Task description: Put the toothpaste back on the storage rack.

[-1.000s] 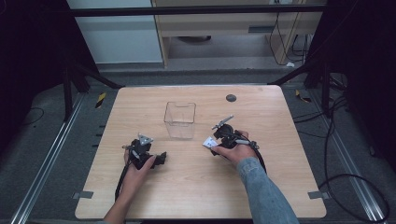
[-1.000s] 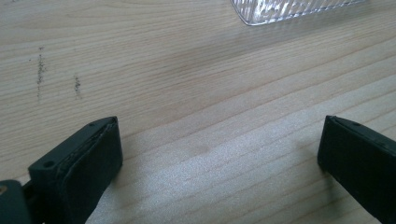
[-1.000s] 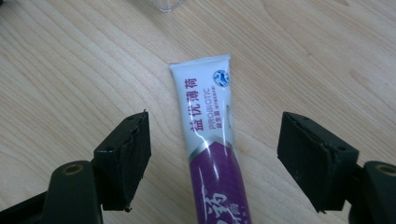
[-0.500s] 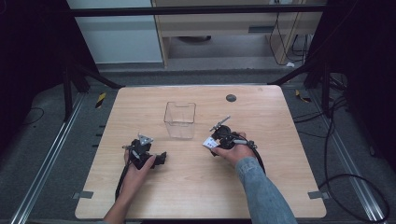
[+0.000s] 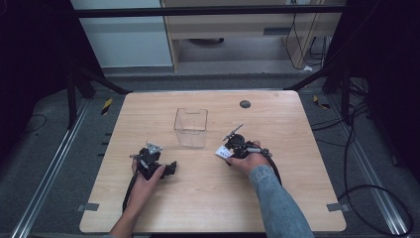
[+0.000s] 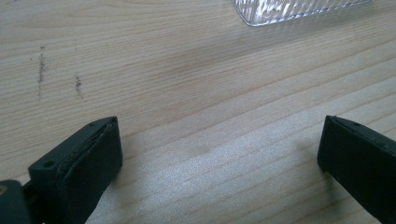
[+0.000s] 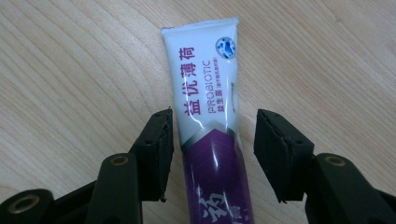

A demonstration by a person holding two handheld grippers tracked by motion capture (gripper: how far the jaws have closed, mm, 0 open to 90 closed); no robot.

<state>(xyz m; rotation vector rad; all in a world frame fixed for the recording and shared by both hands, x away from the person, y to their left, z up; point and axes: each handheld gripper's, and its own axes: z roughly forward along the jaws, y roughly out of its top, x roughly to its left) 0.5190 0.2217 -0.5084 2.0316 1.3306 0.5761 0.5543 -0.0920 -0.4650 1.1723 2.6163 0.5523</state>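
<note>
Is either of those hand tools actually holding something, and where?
Not yet. The right tool straddles the toothpaste tube at mid-body, its closing jaws not pressing it. The left tool stands open over bare table.

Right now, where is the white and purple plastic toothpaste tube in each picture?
High view: the white and purple plastic toothpaste tube lies right of centre, at the right claw.
Right gripper view: centre, between jaws that have just been closing.
Left gripper view: bare wood, clear plastic box at top.
Shared landmark: light wooden table.
</note>
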